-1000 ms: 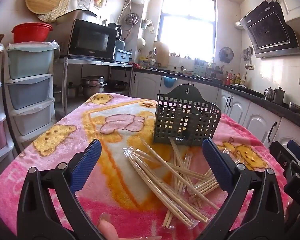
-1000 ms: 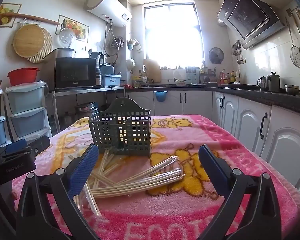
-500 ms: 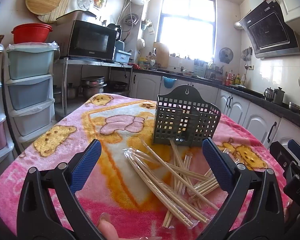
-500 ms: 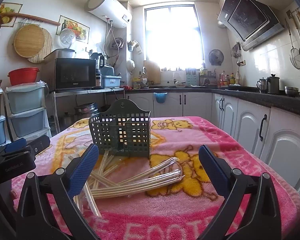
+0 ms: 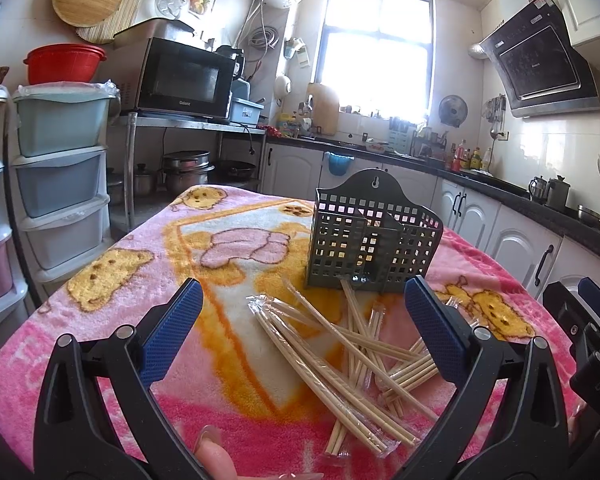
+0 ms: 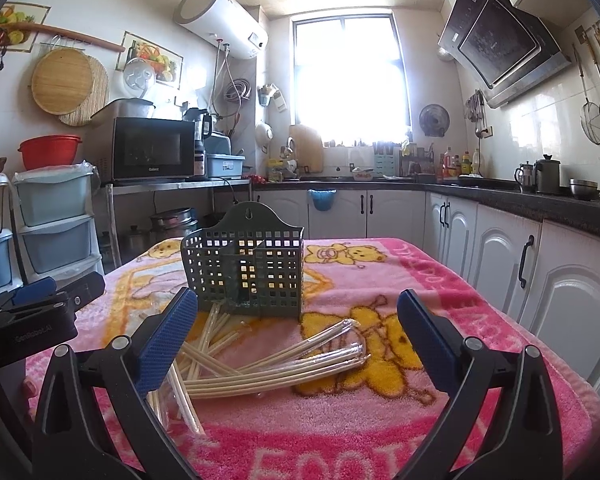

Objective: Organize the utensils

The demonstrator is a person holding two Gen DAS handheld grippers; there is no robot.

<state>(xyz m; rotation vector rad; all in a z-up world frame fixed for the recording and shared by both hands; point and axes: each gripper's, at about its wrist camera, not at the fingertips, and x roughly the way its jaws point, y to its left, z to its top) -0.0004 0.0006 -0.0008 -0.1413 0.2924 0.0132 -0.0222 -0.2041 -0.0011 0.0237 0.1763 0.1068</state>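
Note:
A dark green perforated utensil holder (image 5: 374, 240) stands upright on the pink blanket-covered table (image 5: 112, 280); it also shows in the right wrist view (image 6: 246, 274). Several wooden chopsticks in clear wrappers (image 5: 340, 360) lie scattered in front of it, also seen in the right wrist view (image 6: 268, 364). My left gripper (image 5: 302, 336) is open and empty, above the near side of the pile. My right gripper (image 6: 296, 344) is open and empty, also short of the chopsticks. Each gripper shows at the edge of the other's view.
Stacked plastic drawers (image 5: 60, 184) stand left of the table. A microwave (image 5: 184, 78) sits on a metal shelf behind. White cabinets (image 6: 540, 280) and a dark counter run along the right. The table's right edge (image 6: 572, 368) is close to the cabinets.
The right wrist view has tilted up slightly, so the holder and chopsticks sit a little lower. The left gripper has barely moved. Both stay open.

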